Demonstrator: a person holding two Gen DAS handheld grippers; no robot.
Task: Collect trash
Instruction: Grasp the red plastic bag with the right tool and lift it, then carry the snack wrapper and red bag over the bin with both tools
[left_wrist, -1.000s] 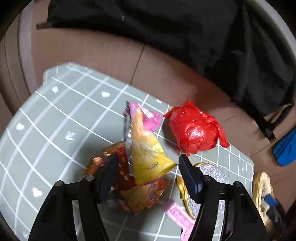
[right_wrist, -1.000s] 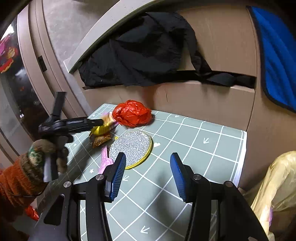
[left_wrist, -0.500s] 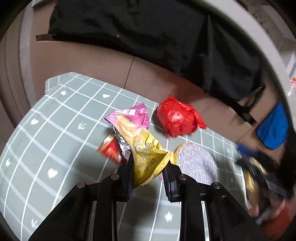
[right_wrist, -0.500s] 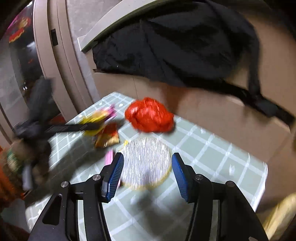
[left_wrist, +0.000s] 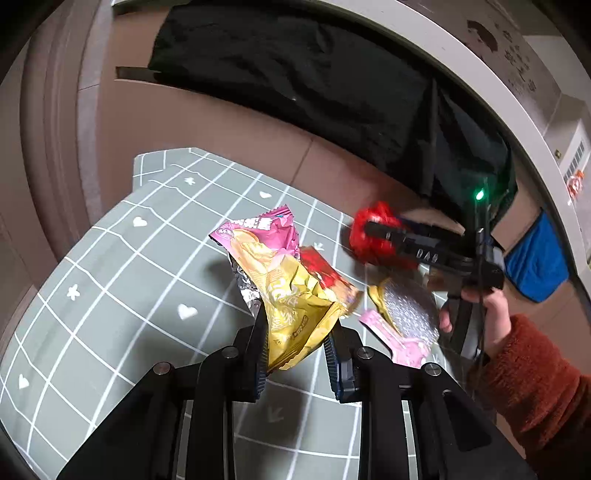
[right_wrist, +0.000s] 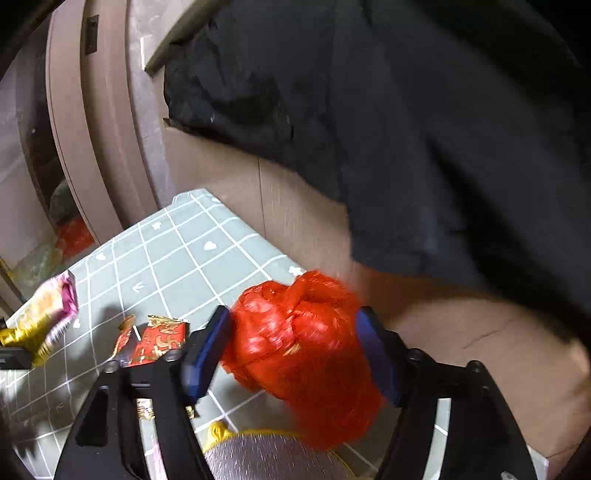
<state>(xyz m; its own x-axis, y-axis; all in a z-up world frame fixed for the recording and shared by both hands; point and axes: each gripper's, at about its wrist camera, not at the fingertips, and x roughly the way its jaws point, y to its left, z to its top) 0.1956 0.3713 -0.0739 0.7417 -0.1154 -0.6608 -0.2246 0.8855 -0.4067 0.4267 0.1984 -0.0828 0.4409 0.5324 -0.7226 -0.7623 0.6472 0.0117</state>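
My left gripper (left_wrist: 297, 332) is shut on a yellow and pink snack wrapper (left_wrist: 280, 280) and holds it above the green grid mat (left_wrist: 129, 266). The wrapper also shows at the left edge of the right wrist view (right_wrist: 48, 314). My right gripper (right_wrist: 295, 350) is open, with its jaws on either side of a crumpled red plastic bag (right_wrist: 299, 350) at the mat's back edge. It also shows in the left wrist view (left_wrist: 373, 236). A red and gold wrapper (right_wrist: 155, 339) lies on the mat, seen too in the left wrist view (left_wrist: 325, 273).
A round silver glitter disc with a yellow rim (left_wrist: 406, 314) and a pink wrapper (left_wrist: 399, 343) lie on the mat. Cardboard walls (left_wrist: 229, 136) with black cloth (left_wrist: 314, 74) draped over them stand behind the mat. A blue cloth (left_wrist: 535, 258) hangs at the right.
My left gripper closed on the yellow wrapper and lifted it off the red and gold one. My right gripper moved forward across the mat until its jaws came around the red bag.
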